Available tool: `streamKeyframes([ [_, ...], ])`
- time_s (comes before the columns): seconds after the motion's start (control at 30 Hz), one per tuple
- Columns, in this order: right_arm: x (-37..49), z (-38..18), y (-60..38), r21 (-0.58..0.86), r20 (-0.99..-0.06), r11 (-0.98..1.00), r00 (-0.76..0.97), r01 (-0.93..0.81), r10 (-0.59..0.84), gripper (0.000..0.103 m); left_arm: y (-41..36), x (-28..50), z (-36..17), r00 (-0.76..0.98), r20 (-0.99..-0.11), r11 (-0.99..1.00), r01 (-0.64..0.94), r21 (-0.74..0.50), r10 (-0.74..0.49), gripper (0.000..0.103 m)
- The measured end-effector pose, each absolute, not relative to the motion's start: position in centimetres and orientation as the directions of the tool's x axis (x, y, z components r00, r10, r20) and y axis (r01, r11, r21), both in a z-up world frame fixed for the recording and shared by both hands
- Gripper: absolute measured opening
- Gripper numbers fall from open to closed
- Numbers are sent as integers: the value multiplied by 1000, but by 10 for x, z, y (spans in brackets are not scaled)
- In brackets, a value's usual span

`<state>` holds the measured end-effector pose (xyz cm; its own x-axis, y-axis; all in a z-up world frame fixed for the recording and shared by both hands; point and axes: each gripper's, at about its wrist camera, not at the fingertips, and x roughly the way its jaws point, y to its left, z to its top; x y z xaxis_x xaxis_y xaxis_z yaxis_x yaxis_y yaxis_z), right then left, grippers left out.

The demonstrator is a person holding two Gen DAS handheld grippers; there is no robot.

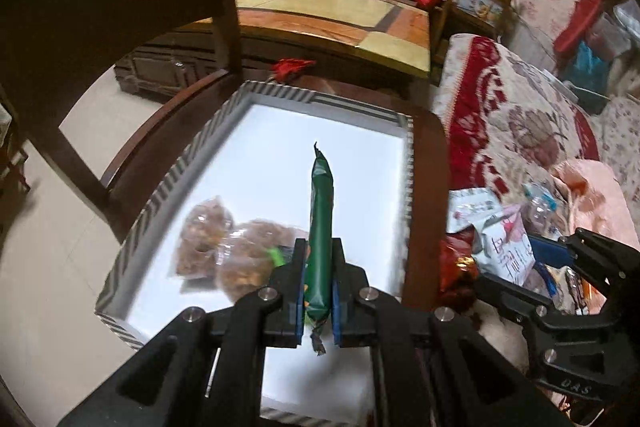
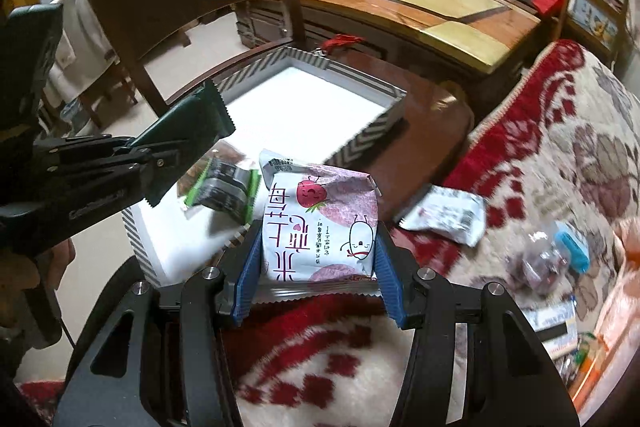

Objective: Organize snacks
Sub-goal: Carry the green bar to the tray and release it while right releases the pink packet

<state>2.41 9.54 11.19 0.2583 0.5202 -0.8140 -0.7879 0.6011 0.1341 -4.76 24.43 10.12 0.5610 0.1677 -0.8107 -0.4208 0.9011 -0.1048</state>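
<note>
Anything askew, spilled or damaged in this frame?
Nothing damaged or spilled. The left gripper holds a green packet over the striped box; the right gripper holds a white snack bag. Other snacks lie unsorted on the blanket.

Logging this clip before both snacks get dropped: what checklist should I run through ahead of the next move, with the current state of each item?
1. Left hand-held gripper shut on the green packet: ok.
2. Green packet over the striped box: ok, above its white floor.
3. Right hand-held gripper shut on the white-and-pink packet: ok.
4. White-and-pink packet over the box: not ok, it is at the near edge, over the red-patterned blanket.
5. Free space in the box: ok, clear-wrapped snacks fill only the near left part.
6. Grippers clear of each other: cannot tell.
</note>
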Motion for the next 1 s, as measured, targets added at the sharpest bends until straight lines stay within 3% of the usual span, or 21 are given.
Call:
streamKeyframes([
  [1.0,59,76,202,108,-855,534,196,-838,480,51,308,-7,65,494,-851,851,-512,-117,180,11],
])
